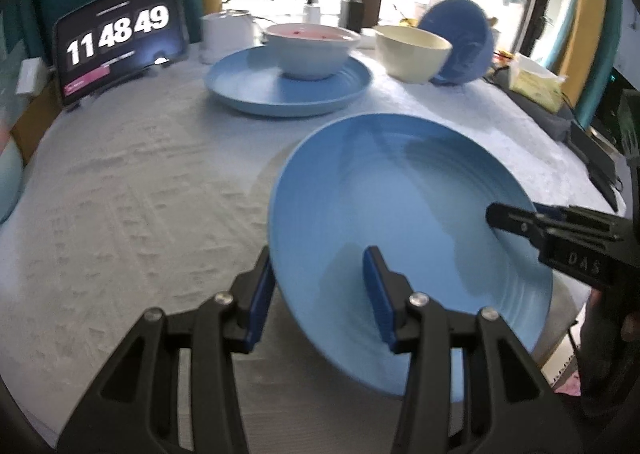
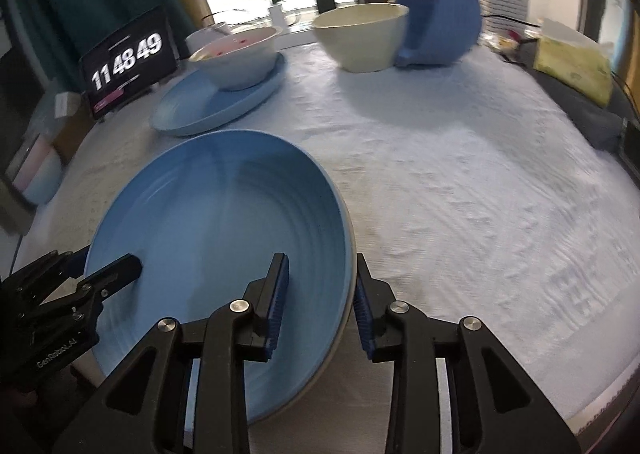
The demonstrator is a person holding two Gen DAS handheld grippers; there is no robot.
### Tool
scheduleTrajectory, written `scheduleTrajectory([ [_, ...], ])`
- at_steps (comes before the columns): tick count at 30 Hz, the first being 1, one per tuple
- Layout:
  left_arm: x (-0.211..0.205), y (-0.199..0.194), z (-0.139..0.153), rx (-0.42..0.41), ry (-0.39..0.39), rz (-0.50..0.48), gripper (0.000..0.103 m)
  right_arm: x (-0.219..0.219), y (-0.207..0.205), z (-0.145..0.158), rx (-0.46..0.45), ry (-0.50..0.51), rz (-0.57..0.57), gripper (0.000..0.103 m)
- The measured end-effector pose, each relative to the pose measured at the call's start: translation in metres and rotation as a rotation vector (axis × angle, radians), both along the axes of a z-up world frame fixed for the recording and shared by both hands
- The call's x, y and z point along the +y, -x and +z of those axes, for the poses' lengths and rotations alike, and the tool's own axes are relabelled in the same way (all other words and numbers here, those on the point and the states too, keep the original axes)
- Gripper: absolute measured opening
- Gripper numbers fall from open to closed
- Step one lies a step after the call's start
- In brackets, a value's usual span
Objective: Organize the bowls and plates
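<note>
A blue plate (image 1: 404, 213) (image 2: 224, 238) sits near the table's front edge. My left gripper (image 1: 318, 294) straddles its left rim, one finger inside, one outside. My right gripper (image 2: 322, 306) straddles its right rim the same way. Both have jaws open with a gap to the rim. The right gripper shows in the left wrist view (image 1: 560, 238); the left one shows in the right wrist view (image 2: 72, 294). A second blue plate (image 1: 256, 85) (image 2: 188, 109) farther back carries a white bowl with a pink inside (image 1: 312, 49) (image 2: 240, 57).
A cream bowl (image 1: 412, 53) (image 2: 360, 37) stands at the back with a dark blue bowl (image 1: 464, 41) (image 2: 440, 9) leaning on its side against it. A tablet showing a clock (image 1: 116, 41) (image 2: 128, 61) stands back left. A yellow packet (image 1: 536, 81) (image 2: 572, 69) lies right.
</note>
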State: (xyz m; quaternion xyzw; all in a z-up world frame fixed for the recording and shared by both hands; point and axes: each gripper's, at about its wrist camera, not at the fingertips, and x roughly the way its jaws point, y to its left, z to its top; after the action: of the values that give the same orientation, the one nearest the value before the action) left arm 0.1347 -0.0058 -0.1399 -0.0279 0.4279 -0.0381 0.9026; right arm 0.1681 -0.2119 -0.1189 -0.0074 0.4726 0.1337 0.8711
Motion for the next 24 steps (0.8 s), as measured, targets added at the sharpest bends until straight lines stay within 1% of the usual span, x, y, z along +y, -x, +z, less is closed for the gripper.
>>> scheduleTrajectory([
  [5, 0.023, 0.003, 0.001, -0.001, 0.007, 0.044, 0.046, 0.022, -0.003, -0.002, 0.010, -0.007, 0.046, 0.034],
  [10, 0.037, 0.004, 0.001, 0.009, 0.026, 0.072, 0.046, 0.037, -0.005, -0.004, 0.021, -0.007, 0.081, 0.034],
  [13, 0.041, 0.004, 0.003, 0.008, 0.027, 0.082, 0.046, 0.037, -0.008, -0.003, 0.025, -0.012, 0.072, 0.034],
  [24, 0.050, 0.000, 0.022, -0.033, 0.027, 0.087, 0.046, 0.029, -0.017, 0.014, -0.022, -0.005, 0.056, 0.034],
])
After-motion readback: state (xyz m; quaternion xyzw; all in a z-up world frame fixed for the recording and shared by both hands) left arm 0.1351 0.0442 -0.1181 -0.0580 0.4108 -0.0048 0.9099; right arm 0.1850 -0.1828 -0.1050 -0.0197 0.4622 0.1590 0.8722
